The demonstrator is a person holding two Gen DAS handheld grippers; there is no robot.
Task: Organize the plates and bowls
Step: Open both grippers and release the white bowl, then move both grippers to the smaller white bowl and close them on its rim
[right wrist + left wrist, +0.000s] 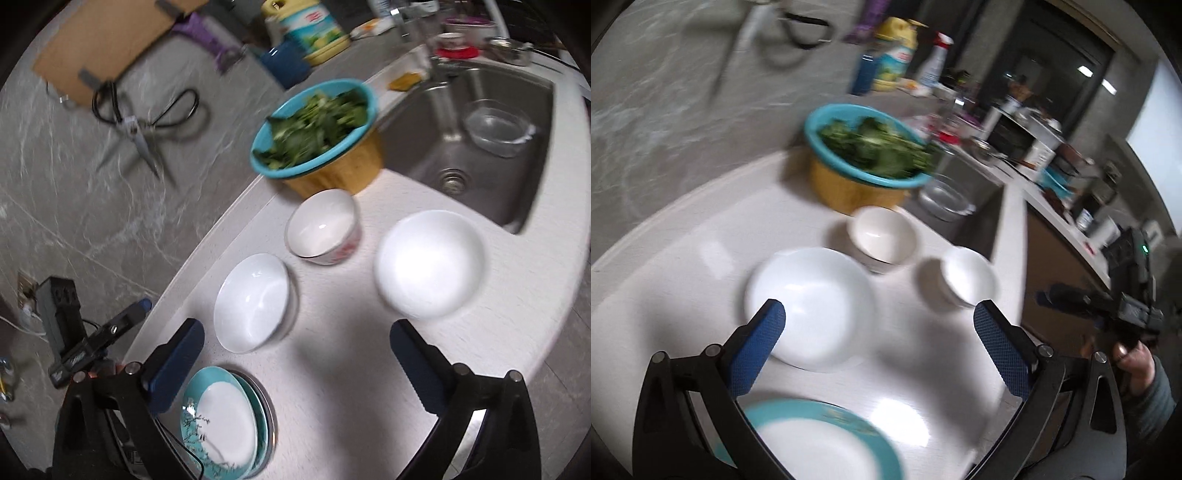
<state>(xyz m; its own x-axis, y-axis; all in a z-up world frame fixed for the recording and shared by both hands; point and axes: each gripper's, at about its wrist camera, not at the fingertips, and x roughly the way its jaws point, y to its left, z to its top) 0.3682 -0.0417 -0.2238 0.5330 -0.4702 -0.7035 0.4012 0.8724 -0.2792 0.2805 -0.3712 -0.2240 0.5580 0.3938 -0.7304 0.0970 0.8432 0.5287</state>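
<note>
On the white counter (683, 258) sit a white plate (810, 306), a cream bowl (884, 236), a small white bowl (971, 277) and a teal-rimmed plate (820, 443) near the front. My left gripper (879, 328) is open and empty above the counter, its fingers either side of the white plate. In the right wrist view my right gripper (295, 347) is open and empty above the counter (517, 295), with the white bowl (255, 301), the red-patterned bowl (323, 227), the white plate (430, 264) and the teal-rimmed plate stack (225, 421) around it. The right gripper also shows in the left wrist view (1043, 293).
A teal basin of greens (314, 129) sits in a yellow basin beside the steel sink (424, 147), which holds a glass bowl (495, 127). Scissors (144, 129) and a cutting board (110, 40) hang on the wall. Bottles (897, 55) stand at the back.
</note>
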